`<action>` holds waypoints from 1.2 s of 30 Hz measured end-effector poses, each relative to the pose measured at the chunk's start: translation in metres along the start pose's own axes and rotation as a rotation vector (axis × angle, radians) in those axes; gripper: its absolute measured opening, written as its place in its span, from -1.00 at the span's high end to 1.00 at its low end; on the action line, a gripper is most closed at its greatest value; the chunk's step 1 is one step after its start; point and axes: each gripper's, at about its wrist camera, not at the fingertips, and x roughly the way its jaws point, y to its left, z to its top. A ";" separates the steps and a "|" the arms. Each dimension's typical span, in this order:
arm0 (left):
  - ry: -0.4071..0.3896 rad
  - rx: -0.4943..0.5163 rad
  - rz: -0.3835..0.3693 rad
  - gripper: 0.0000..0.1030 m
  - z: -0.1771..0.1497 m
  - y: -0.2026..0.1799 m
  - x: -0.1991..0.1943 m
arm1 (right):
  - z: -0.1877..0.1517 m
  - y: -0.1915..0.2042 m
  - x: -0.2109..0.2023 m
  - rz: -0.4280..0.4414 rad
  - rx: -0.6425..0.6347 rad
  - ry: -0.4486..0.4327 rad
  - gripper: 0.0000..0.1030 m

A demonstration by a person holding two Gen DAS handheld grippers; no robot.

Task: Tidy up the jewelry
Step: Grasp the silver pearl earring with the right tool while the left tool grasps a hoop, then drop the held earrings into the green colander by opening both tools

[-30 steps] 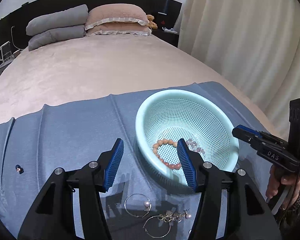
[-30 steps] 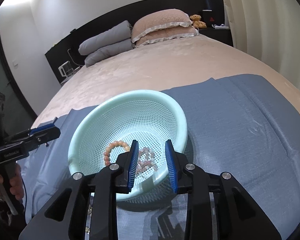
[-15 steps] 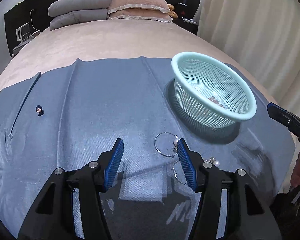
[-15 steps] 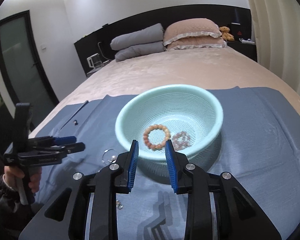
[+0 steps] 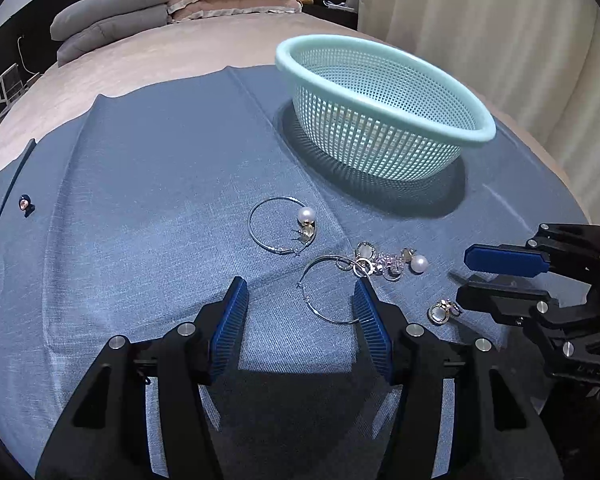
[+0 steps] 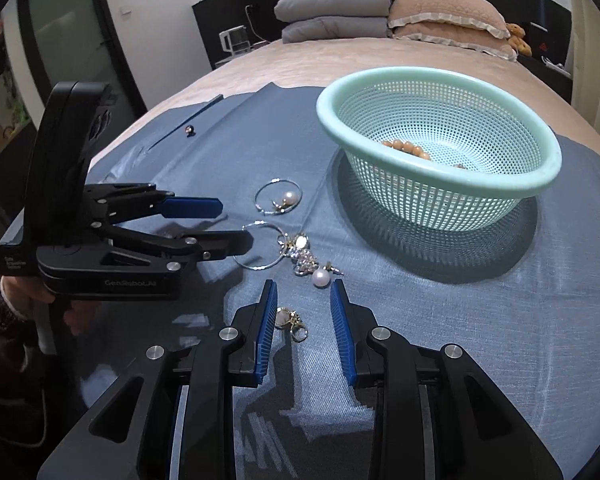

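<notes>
A pale mint perforated plastic basket stood on a blue woven cloth spread over a beige bed, and a peach-coloured bead bracelet lay inside it (only part of the bracelet showed over the rim). In front of the basket the loose jewelry lay on the cloth: a thin silver hoop earring with a white pearl, a second plain silver hoop just beside it, and a tangled cluster of small silver pieces with a pearl touching that second hoop. A small gold-toned earring lay apart from the cluster, nearer the camera. A tiny dark stud sat well away at the cloth's far left.

The left gripper hovered over the plain hoop with its blue pads set wide and nothing gripped. The right gripper stood narrower, its pads either side of the gold-toned earring but not pressing it.
</notes>
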 end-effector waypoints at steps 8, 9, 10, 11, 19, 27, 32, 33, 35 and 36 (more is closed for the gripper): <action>-0.010 0.017 0.007 -0.06 -0.002 -0.004 0.006 | -0.009 0.010 0.016 -0.003 -0.051 0.064 0.49; -0.002 0.027 -0.002 0.16 -0.003 -0.006 0.005 | -0.009 0.011 0.016 -0.007 -0.060 0.063 0.49; 0.007 0.030 0.000 0.26 -0.003 -0.008 0.005 | -0.010 0.012 0.016 -0.010 -0.064 0.064 0.52; 0.014 0.026 -0.001 0.39 -0.003 -0.009 0.005 | -0.010 0.011 0.016 -0.013 -0.068 0.066 0.54; 0.043 0.010 -0.026 0.91 0.001 -0.011 0.010 | -0.015 0.017 0.011 -0.052 -0.125 0.061 0.67; 0.066 -0.023 -0.062 0.94 0.005 -0.008 0.001 | -0.008 0.003 -0.014 -0.063 -0.100 -0.004 0.67; 0.036 -0.033 -0.076 0.94 0.009 -0.006 -0.014 | -0.002 -0.006 -0.029 -0.072 -0.078 -0.043 0.67; 0.026 -0.034 -0.081 0.94 0.010 -0.006 -0.018 | -0.001 -0.007 -0.032 -0.077 -0.077 -0.052 0.67; 0.008 -0.035 -0.084 0.94 0.013 -0.005 -0.026 | 0.001 -0.007 -0.040 -0.099 -0.082 -0.082 0.67; -0.001 -0.036 -0.088 0.94 0.013 -0.005 -0.030 | 0.003 -0.007 -0.044 -0.098 -0.081 -0.100 0.67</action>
